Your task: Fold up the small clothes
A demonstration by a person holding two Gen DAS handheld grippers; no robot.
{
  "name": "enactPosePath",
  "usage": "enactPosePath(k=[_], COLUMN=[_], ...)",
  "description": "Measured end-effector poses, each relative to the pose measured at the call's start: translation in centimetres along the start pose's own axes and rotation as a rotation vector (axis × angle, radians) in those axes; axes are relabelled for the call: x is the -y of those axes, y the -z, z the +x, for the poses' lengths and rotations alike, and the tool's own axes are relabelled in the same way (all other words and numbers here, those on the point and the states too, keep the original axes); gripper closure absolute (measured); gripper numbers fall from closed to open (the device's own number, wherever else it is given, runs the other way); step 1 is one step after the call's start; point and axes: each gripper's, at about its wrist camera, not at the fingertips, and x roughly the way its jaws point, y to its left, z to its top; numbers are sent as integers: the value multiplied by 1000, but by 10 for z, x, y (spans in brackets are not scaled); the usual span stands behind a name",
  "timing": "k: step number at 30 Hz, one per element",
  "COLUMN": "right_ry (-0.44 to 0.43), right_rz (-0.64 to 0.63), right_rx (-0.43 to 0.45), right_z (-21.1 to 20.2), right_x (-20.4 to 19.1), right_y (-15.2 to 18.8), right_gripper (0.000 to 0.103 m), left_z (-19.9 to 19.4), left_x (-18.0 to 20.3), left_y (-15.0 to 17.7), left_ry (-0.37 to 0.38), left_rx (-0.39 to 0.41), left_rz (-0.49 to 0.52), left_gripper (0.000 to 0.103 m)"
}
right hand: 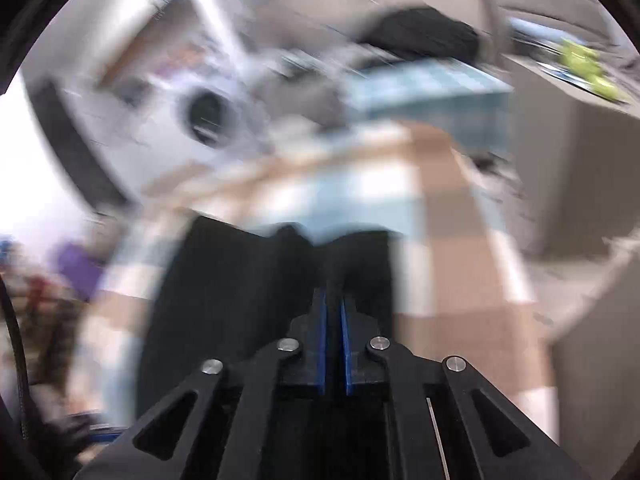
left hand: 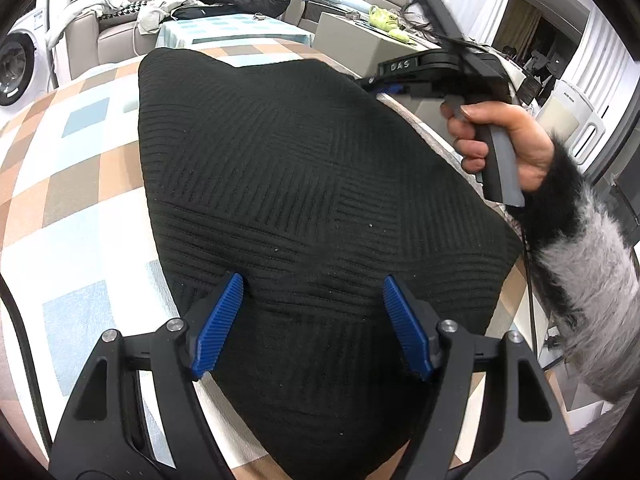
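Checked bedspread [left hand: 80,152] carries the black knit garment [left hand: 304,184], spread flat across its middle. Left gripper [left hand: 312,320] hangs released over the garment's near edge, blue pads [left hand: 218,320] wide apart. Right gripper [right hand: 334,336], in the person's hand [left hand: 500,144]: view blurred, pads nearly together, black cloth [right hand: 240,280] just ahead; can't tell if pinching it.

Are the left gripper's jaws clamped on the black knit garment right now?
No. The left gripper stands wide open over the black knit garment.
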Motion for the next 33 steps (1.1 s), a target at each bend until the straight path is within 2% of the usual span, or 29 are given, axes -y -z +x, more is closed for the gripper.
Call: enactPosePath(k=[1, 4, 6, 7, 9, 12, 15, 17, 18, 19, 20, 21, 22, 26, 28, 33], right_ry=[-17, -103, -148, -188, -208, -261, -213, -186, -188, -193, -203, -199, -162, -50, -59, -106], right_rz=[32, 81, 83, 62, 2, -41, -88, -89, -89, -104, -119, -145, -160, -168, -146, -120], right_rx=[-8, 72, 96, 88, 78, 38, -6, -33, -28, -10, 17, 51, 58, -49, -44, 4], right_z=[0, -26, -42, -50, -60, -59, -40, -27, -27, -31, -38, -47, -51, -27, -25, -51], right_x=[6, 14, 11, 4, -13, -30, -51, -53, -52, -53, -54, -57, -57, -50, -46, -41], right_y=[0, 6, 10, 15, 25, 40, 47, 51, 52, 53, 54, 55, 55, 60, 59, 64], right_gripper=[84, 72, 72, 72, 71, 62, 62, 71, 87, 93, 94, 95, 95, 93, 88, 77], left_z=[-1, -5, -7, -9, -11, -6, 6, 16, 19, 23, 28, 31, 34, 36, 33, 24], left_x=[0, -2, -7, -10, -18, -31, -43, -52, -57, -61, -68, -73, -78, -80, -79, -80], left_y=[0, 0, -4, -7, -18, -39, -61, -73, -78, -80, -83, -84, -84, -83, -85, -110], left_ry=[-1, 15, 27, 24, -7, -48, -79, -104, -117, -128, -140, -131, -115, -124, -132, -129], left_rx=[0, 2, 10, 20, 50, 89, 110, 107, 103, 100, 88, 75, 67, 61, 65, 145], left_rz=[1, -9, -30, -36, -45, -54, -52, -50, -53, -61, -73, -86, -103, -84, -74, -39], left_gripper=[33, 33, 33, 33, 33, 33, 33, 34, 35, 41, 46, 46, 48, 48, 48, 48])
